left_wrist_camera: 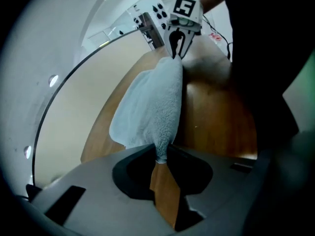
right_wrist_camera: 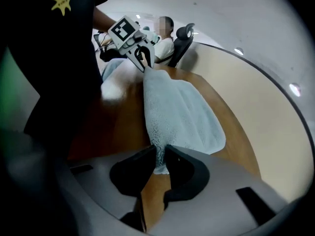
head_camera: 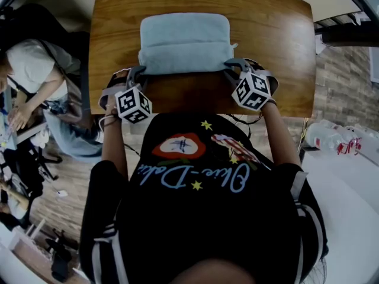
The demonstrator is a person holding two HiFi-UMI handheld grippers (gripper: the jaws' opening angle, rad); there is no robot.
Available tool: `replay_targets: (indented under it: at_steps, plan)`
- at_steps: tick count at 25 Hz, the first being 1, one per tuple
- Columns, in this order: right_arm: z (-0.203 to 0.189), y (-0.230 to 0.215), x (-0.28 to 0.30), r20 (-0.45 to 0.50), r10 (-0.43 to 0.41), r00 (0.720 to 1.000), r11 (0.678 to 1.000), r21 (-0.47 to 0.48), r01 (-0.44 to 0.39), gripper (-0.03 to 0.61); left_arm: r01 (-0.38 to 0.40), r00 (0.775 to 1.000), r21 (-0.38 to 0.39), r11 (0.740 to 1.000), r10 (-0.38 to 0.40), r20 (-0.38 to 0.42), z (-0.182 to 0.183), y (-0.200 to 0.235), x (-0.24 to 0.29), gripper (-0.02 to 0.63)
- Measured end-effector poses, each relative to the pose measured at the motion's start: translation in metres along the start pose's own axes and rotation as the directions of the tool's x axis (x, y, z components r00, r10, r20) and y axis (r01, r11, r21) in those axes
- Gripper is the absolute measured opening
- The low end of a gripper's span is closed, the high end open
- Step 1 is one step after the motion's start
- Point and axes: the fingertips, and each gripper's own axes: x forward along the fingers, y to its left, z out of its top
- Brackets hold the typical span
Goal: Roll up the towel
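You had the left gripper (left_wrist_camera: 160,157) clamped on the near-left end of the towel (head_camera: 185,43), and the right gripper (right_wrist_camera: 158,162) clamped on its near-right end. The towel lay on the wooden table (head_camera: 278,46), its thick near fold spanning both grippers.

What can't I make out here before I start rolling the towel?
- Head view: corners of the towel, covered by the left gripper and right gripper.
- Head view: near edge of the table, behind the person's torso.
- All views: towel's underside and how many layers its near fold holds.
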Motion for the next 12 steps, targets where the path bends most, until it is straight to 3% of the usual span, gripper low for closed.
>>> replay_targets:
  at_steps: [7,12]
  plan:
    - [0.007,0.022,-0.027,0.099,0.122,0.988,0.983,0.123,-0.134,0.047,0.134,0.988,-0.143,0.981,-0.122,0.089,-0.001,-0.015,-0.026,0.069]
    - [0.009,0.046,-0.049,0.155,0.247,0.957,0.939,0.208,-0.276,0.046,0.32,0.943,-0.2,0.926,-0.291,0.16,0.0,-0.039,-0.054,0.069]
